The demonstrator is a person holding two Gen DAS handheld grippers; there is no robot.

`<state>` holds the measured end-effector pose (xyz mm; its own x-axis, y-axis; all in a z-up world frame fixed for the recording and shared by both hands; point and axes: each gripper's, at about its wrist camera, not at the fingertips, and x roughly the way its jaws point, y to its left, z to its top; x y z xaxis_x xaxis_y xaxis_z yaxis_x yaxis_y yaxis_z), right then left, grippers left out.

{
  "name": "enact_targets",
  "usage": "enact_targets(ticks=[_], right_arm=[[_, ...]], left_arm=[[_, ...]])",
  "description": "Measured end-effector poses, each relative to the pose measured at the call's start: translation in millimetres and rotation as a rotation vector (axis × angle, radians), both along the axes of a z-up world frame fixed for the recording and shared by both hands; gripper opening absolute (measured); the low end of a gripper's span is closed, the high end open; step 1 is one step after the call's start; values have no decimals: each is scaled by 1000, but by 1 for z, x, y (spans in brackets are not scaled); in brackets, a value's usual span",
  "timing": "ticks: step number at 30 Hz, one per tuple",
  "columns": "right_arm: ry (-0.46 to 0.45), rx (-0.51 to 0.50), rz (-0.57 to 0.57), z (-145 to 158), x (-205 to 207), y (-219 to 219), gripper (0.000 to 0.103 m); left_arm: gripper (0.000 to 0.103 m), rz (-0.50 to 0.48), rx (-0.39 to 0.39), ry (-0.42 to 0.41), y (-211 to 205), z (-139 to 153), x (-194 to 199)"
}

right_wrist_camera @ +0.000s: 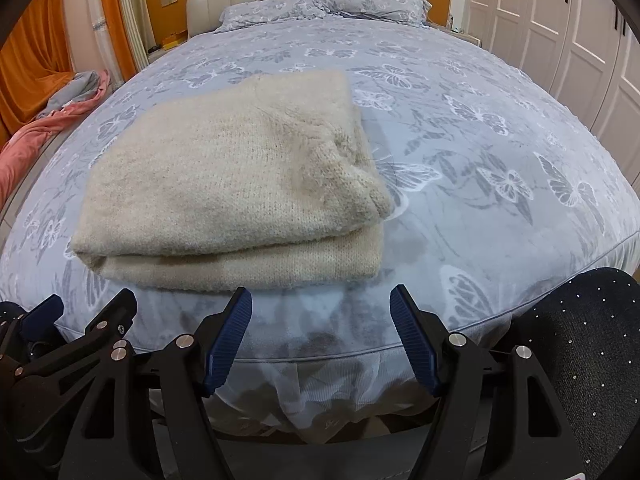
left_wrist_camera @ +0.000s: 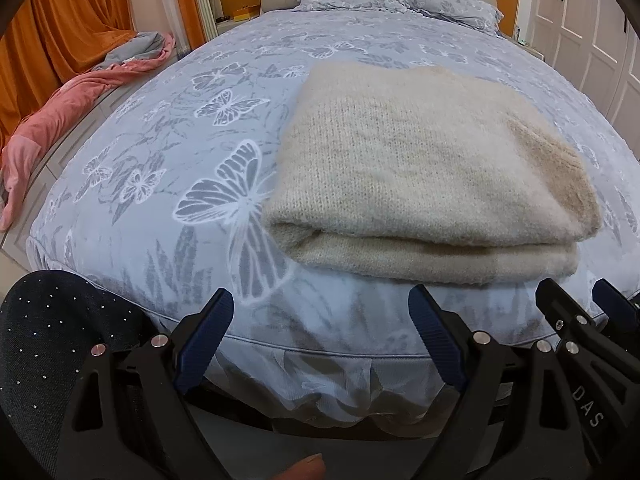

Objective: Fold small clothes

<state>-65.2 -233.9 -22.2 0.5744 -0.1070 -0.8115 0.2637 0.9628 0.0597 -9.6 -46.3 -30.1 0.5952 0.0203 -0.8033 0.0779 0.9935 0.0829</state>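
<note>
At the far left, off the side of the bed, a pink and grey blanket [left_wrist_camera: 80,84] lies heaped on the floor in front of orange curtains [left_wrist_camera: 72,16], well apart from the work. Next comes the blue butterfly-print bedspread [left_wrist_camera: 180,128], bare along its left side. Near the foot edge, the left gripper [left_wrist_camera: 320,344] hangs just off the mattress with its blue-padded jaws standing wide and nothing between them; a dark speckled sleeve or trouser leg [left_wrist_camera: 60,340] shows at its left. Just beyond it and a little to the right, the cream knitted sweater [left_wrist_camera: 420,176] rests on the bedspread close to the near edge, doubled into a thick rectangular bundle with the fold facing the grippers and a rounded, fuzzier corner at its right. The right gripper [right_wrist_camera: 322,340] sits beside the left one, likewise short of the mattress, jaws wide and empty, the sweater [right_wrist_camera: 228,188] lying to its left. Farther right the bedspread [right_wrist_camera: 500,140] is bare, with pillows [right_wrist_camera: 360,4] at the head and white wardrobe doors [right_wrist_camera: 560,32] along the right wall. Judging by the neat stack and both tools clear of it, the folding of this piece looks finished or nearly so. The next move probably calls either for a last tidy of that loose right corner, or for pinching the bundle at both ends to set it aside without it unrolling.
</note>
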Motion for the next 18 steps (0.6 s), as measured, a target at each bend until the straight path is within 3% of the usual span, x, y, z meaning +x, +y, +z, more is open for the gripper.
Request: enact_targets(ticks=[18], right_arm=[[-9, -6, 6, 2, 0, 1, 70]], left_arm=[[87, 1, 4, -8, -1, 2, -2]])
